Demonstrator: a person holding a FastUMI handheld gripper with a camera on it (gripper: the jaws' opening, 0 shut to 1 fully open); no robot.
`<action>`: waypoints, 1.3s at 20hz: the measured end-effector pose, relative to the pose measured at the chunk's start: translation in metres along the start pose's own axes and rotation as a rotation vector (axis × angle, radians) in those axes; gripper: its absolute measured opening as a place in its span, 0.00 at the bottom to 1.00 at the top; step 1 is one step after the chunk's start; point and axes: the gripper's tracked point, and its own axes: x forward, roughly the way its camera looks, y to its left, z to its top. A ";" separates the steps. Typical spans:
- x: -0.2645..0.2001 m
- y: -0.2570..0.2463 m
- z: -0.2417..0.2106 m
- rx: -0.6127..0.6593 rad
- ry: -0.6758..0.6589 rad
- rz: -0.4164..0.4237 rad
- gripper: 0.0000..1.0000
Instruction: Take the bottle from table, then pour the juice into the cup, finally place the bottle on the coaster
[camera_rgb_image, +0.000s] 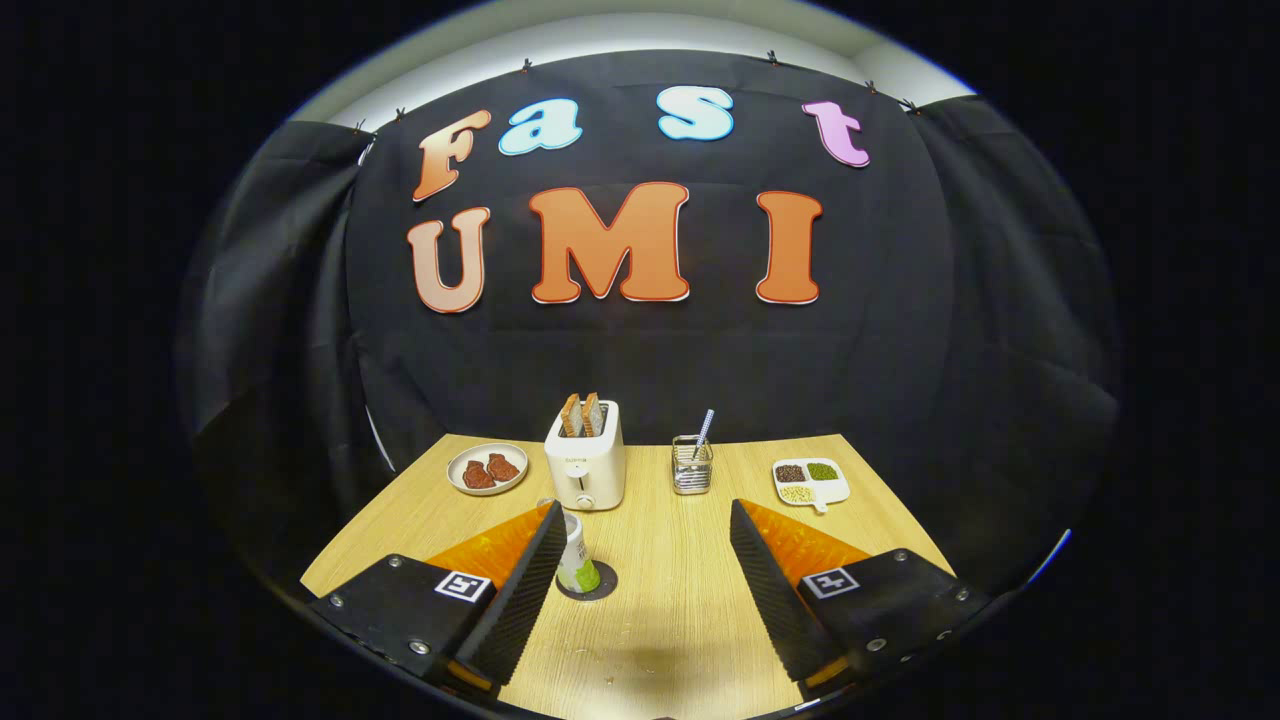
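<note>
Two fingers of the gripper (640, 585) spread wide, holding nothing | bottle (577, 565) upright on coaster (603, 588), just inside left finger | judged: placement done (cup partly hidden behind finger, pour unverifiable) | remaining: withdraw only

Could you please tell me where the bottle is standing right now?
In the gripper view the bottle stands on the dark coaster, in front of the toaster, beside the left finger of the open gripper.
</note>
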 end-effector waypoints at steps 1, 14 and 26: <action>0.002 0.000 0.000 0.006 -0.006 0.000 0.97; 0.022 -0.030 0.000 0.017 -0.016 -0.034 0.97; -0.004 -0.052 0.007 0.039 -0.055 -0.109 0.97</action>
